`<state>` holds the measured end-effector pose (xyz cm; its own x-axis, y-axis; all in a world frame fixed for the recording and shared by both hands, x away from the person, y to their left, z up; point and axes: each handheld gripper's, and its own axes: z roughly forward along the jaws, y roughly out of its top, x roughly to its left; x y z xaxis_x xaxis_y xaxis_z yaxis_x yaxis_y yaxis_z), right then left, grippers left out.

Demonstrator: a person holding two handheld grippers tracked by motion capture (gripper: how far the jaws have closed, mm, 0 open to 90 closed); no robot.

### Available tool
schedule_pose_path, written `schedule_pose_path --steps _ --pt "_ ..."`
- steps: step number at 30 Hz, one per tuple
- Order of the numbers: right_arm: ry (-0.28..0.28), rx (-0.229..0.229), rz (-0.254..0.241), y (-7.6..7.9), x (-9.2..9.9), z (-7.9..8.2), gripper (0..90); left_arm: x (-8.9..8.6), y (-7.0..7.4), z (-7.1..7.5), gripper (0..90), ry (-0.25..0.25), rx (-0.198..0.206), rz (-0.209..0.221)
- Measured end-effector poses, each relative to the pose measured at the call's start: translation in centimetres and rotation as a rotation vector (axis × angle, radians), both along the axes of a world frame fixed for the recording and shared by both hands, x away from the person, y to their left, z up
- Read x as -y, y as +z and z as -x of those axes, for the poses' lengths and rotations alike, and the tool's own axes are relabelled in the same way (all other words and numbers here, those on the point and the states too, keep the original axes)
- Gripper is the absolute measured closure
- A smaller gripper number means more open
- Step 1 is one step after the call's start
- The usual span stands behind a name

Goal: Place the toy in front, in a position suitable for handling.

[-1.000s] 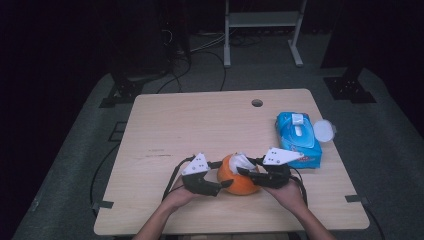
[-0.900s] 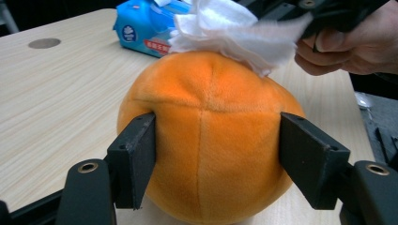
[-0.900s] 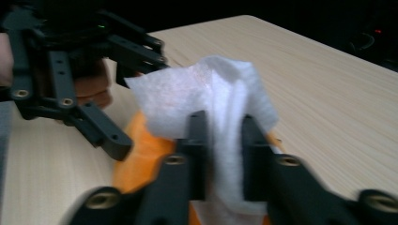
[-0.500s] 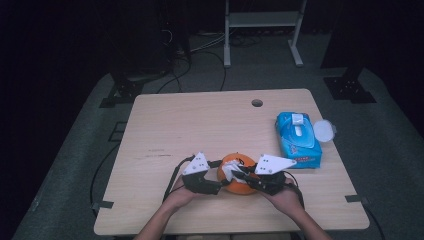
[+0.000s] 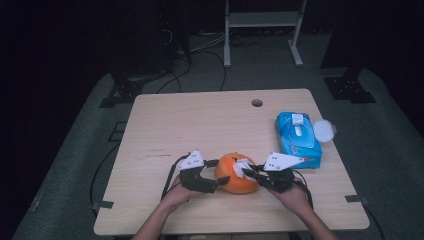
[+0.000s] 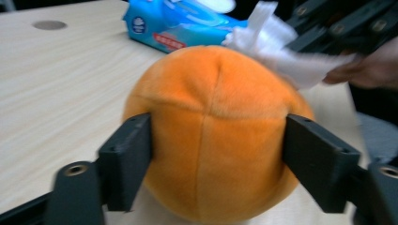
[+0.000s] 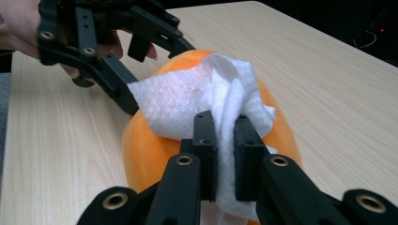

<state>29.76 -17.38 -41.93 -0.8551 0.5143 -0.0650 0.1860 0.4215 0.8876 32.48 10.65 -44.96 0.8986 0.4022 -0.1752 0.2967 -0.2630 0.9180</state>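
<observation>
Now the left gripper (image 6: 218, 154) clamps the round orange plush ball (image 6: 216, 136), its jaws having just opened a little. The right gripper (image 7: 224, 136) pinches a white wet wipe (image 7: 187, 101). It should wipe gently while the ball stays steady.

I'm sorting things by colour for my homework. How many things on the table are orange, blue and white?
Orange: 1, the plush ball
Blue: 1, the wipes pack
White: 2, the wipe and the round lid
Total: 4
</observation>
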Motion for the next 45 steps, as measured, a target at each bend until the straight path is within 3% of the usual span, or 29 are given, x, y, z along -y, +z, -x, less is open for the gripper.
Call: schedule_pose_path --steps 1,3,6,10,15,18,20,23,25,26,29,31,34,38,41,45 --pt "0.004 -0.006 -0.005 -0.1 -0.2 0.1 81.4 0.2 0.0 0.1 21.3 0.000 -0.010 0.000" --pt "0.020 -0.001 -0.011 0.0 -0.7 0.3 81.4 0.4 0.2 0.3 23.3 0.003 0.017 -0.013" --pt "0.052 0.000 -0.070 0.9 -1.3 0.8 81.5 1.1 0.5 0.9 29.4 -0.010 0.081 -0.027" --pt "0.076 0.043 -0.064 1.6 -2.5 1.2 81.6 1.7 0.7 1.7 31.5 -0.035 0.156 -0.087" --pt "-0.001 0.024 -0.083 1.3 -1.0 -0.2 81.5 1.4 0.3 1.5 31.7 -0.061 0.149 -0.088" --pt "-0.042 0.002 -0.060 0.7 -0.1 -0.8 81.5 1.3 0.2 1.3 28.3 -0.059 0.126 -0.087" --pt "-0.035 -0.045 -0.070 0.3 0.3 -1.0 81.5 1.4 0.3 1.2 21.5 -0.057 0.094 -0.068" --pt "-0.010 -0.058 -0.075 0.3 0.2 -0.6 81.5 1.4 0.5 1.0 13.4 -0.037 0.023 -0.022" --pt "0.014 -0.073 -0.081 0.2 -0.2 -0.2 81.5 1.4 0.5 0.9 15.6 -0.022 0.009 -0.035" --pt "0.031 -0.075 -0.073 0.1 -0.5 0.2 81.5 1.4 0.4 1.0 20.4 -0.025 0.027 -0.058" --pt "0.046 -0.053 -0.065 0.6 -1.2 0.7 81.6 1.4 0.6 1.2 27.4 -0.029 0.064 -0.073" --pt "0.065 -0.034 -0.080 1.2 -1.8 1.1 81.6 2.1 0.9 2.0 29.8 -0.051 0.138 -0.094" --pt "0.082 0.002 -0.061 1.8 -2.9 1.6 81.6 2.8 1.2 2.9 31.6 -0.070 0.225 -0.146" --pt "0.041 -0.011 -0.069 1.8 -1.7 0.6 81.7 2.6 1.0 3.0 33.4 -0.085 0.249 -0.157" --pt "-0.013 -0.063 -0.072 1.1 0.3 -0.6 81.7 2.4 0.9 2.8 31.6 -0.086 0.229 -0.146" --pt "-0.014 -0.120 -0.065 0.4 1.2 -0.7 81.7 2.0 0.9 1.5 15.3 -0.049 0.036 -0.038"
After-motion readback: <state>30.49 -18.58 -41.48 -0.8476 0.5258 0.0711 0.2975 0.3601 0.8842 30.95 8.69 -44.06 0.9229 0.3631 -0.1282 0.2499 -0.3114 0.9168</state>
